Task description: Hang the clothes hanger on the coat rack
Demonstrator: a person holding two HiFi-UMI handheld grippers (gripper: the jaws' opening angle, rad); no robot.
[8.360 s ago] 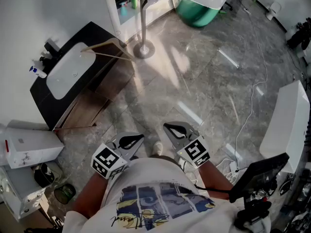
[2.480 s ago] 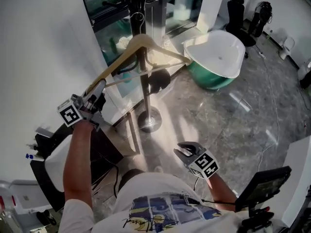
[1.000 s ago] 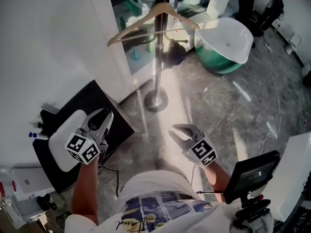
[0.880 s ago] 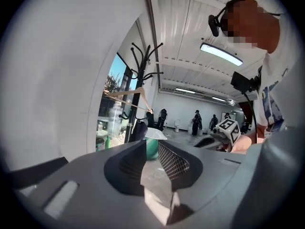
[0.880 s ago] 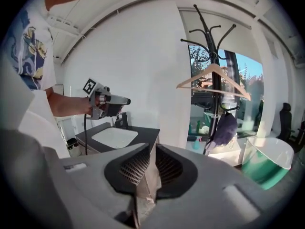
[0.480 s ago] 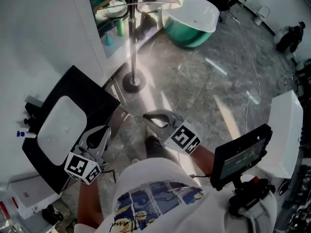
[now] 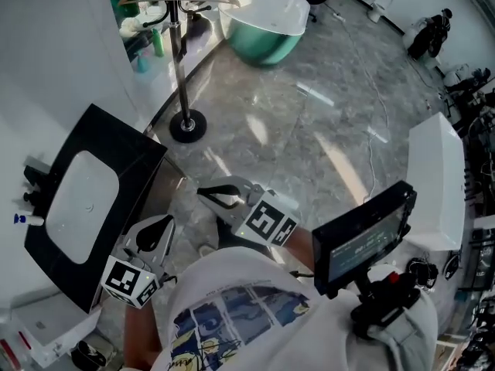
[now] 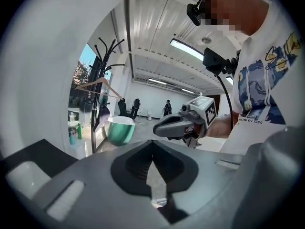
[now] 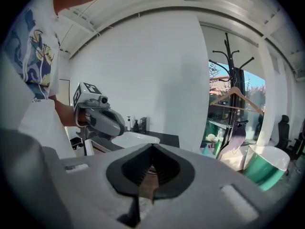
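With the clothes hanger (image 9: 222, 95) on the coat rack (image 7: 187, 126), we hold left gripper (image 7: 161, 224) and right gripper (image 7: 209, 195) closed, empty; nothing seems left to do.

pale wood hanger (image 9: 233, 90); smooth metal rack pole (image 7: 180, 68); glossy grey marbled stone floor (image 7: 309, 130); glossy white sink (image 7: 81, 207).

**No writing can be read**

The white T-shirt (image 8: 267, 80) carries a blue graphic with one line of small print beneath it, too fine to make out. In the head view a cursive word on the shirt is just as illegible. The mounted screen (image 7: 360, 242) shows faint pale lines, unreadable. The left marker cube (image 7: 128, 279) and right marker cube (image 7: 271, 222) bear only black-and-white square code patterns, no letters.
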